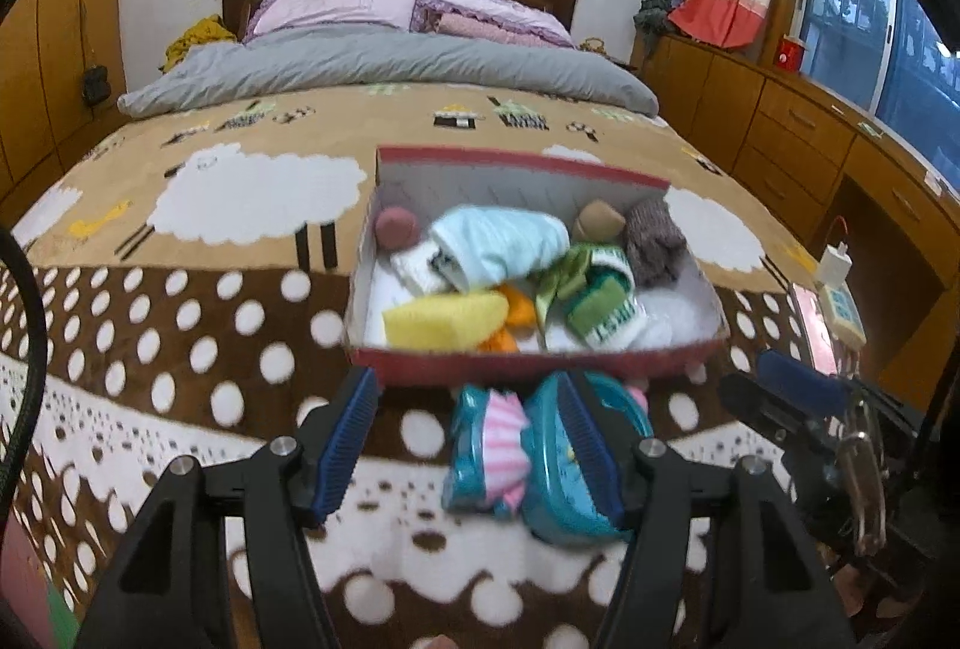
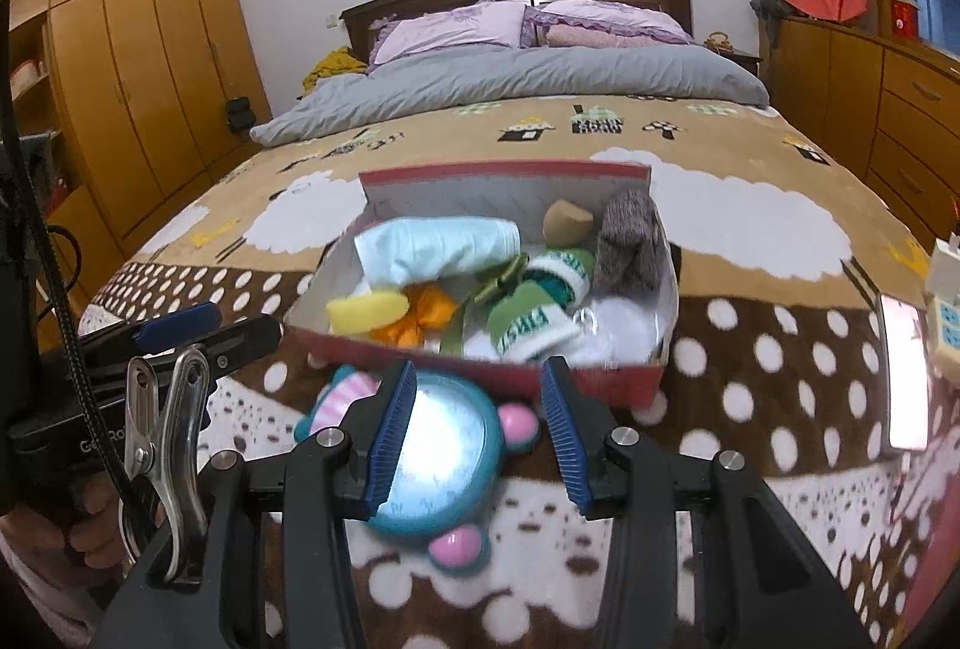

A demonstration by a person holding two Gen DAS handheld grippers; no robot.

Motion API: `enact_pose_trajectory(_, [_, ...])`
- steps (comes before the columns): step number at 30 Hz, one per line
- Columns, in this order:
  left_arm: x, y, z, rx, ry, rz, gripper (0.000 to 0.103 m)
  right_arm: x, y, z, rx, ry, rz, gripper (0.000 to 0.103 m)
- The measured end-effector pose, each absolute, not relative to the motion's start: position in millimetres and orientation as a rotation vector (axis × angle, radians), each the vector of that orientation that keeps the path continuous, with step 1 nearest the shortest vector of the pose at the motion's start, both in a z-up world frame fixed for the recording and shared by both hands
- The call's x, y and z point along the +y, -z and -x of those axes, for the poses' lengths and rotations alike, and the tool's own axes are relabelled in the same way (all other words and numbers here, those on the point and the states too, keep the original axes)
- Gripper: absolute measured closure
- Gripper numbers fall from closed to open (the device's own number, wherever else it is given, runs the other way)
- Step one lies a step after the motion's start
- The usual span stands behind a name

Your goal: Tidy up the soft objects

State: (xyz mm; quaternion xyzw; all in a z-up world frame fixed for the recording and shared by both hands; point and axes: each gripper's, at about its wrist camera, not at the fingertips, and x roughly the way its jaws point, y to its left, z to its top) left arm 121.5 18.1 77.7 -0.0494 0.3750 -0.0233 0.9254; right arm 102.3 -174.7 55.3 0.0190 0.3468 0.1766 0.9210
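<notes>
We see a red cardboard box [image 1: 540, 370] with a white inside sitting open on a fleecy brown blanket [image 1: 198, 325] patterned with white dots and sheep. Just in front of the box, at 6 o'clock from it, lies a teal plush toy [image 2: 438, 460] with a round pale face and pink rounded feet, soft and shiny. It sits between us and the box's near wall.

Our left gripper [image 1: 474, 445] has its two blue ribbed pads spread wide, holding nothing; the toy lies partly between them, against the right pad. Our right gripper [image 2: 477, 433] is likewise wide open and empty, hovering over the toy, whose face shows between the pads.

Inside the box we count one pale blue rolled cloth [image 1: 504, 244], one yellow plush piece [image 1: 444, 319], one orange piece [image 2: 426, 319], one green-and-white knitted sock [image 2: 534, 322], one grey-brown knit bundle [image 1: 654, 241] at 2 o'clock, one pink ball [image 1: 396, 227] at 10 o'clock and one tan piece [image 1: 597, 220].

Behind lie a grey duvet [image 1: 384, 69] and two lilac pillows [image 1: 336, 3].
</notes>
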Motion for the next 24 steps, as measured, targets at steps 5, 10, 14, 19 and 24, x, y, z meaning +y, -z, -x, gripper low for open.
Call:
enact_pose_trajectory(5, [15.4, -61.8, -106.9, 0.806, 0.049, 0.116, 0.037, -176.9, -40.5, -84.7, 0.742, -0.341, -0.062, 0.058])
enact_pose_trajectory(10, [12.9, -44.2, -95.3, 0.817, 0.039, 0.090, 0.037, -183.0, -21.7, -72.6, 0.772, -0.313, -0.078, 0.058])
enact_pose_trajectory(14, [13.9, -28.6, -88.4, 0.814, 0.017, 0.070, 0.037, -183.4, -8.0, -62.6, 0.764, -0.276, -0.056, 0.058])
enact_pose_trajectory(19, [12.9, -9.7, -83.2, 0.836, 0.013, 0.063, 0.037, -181.4, 5.7, -59.5, 0.763, -0.240, -0.025, 0.058])
enact_pose_trajectory(24, [7.2, 9.4, -84.0, 0.885, 0.029, 0.045, 0.037, -178.5, 21.2, -61.0, 0.793, -0.230, -0.017, 0.059])
